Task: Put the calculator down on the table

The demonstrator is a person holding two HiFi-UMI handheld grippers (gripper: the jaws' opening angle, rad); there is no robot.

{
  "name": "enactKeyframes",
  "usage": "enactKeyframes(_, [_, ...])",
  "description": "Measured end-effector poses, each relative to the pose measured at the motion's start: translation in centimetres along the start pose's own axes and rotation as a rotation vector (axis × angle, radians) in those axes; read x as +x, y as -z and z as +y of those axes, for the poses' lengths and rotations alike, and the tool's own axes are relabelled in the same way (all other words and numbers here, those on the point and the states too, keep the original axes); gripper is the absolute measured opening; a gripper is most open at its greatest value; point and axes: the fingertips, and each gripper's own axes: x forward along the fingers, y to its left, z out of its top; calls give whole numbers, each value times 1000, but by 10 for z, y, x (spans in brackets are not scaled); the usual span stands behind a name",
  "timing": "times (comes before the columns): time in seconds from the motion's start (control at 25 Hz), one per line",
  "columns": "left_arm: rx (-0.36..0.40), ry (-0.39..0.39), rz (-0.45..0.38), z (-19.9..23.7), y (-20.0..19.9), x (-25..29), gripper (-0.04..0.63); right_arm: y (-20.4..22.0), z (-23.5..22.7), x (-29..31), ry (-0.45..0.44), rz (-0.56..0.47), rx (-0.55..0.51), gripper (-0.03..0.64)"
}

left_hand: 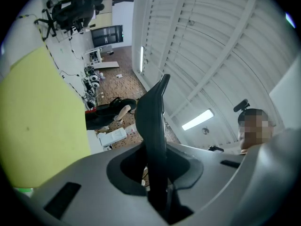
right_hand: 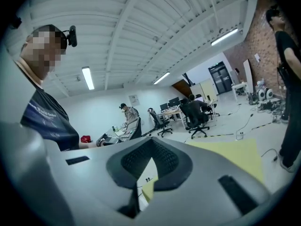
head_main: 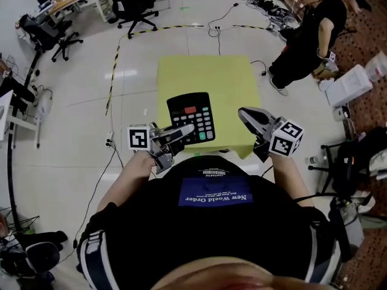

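A black calculator [head_main: 192, 117] with a red key hangs over the near edge of the yellow table [head_main: 205, 77], tilted. My left gripper [head_main: 184, 130] is shut on its near left edge. In the left gripper view the calculator [left_hand: 155, 140] shows edge-on as a dark slab between the jaws, with the yellow table [left_hand: 33, 112] to the left. My right gripper [head_main: 247, 115] hovers over the table's near right corner, jaws together and nothing in them. In the right gripper view the yellow table [right_hand: 235, 157] lies ahead.
A person in black [head_main: 308, 35] bends over at the far right beside a white box [head_main: 349, 84]. Office chairs [head_main: 136, 5] stand at the back left. Yellow-black tape [head_main: 115, 71] and cables run across the tiled floor.
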Motion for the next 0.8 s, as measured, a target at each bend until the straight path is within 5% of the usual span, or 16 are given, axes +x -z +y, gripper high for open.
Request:
enactKeyframes(0.12, [19,-57,-27,27,-49,46,83,-32,-68,16,-75,14,-2,-12])
enactKeyframes(0.28, [65,-100,-100,13,-32,27,83,-22,-54,13,-123,6,-36,-12])
enactKeyframes(0.44, [78,-131,-175,19,-65,47,83,-58,-93,25,-178,-16,-102,-12])
enactKeyframes(0.8, [64,-121,-83,38,-93,87,83,-63,-145,32,-120,-32,-79,-12])
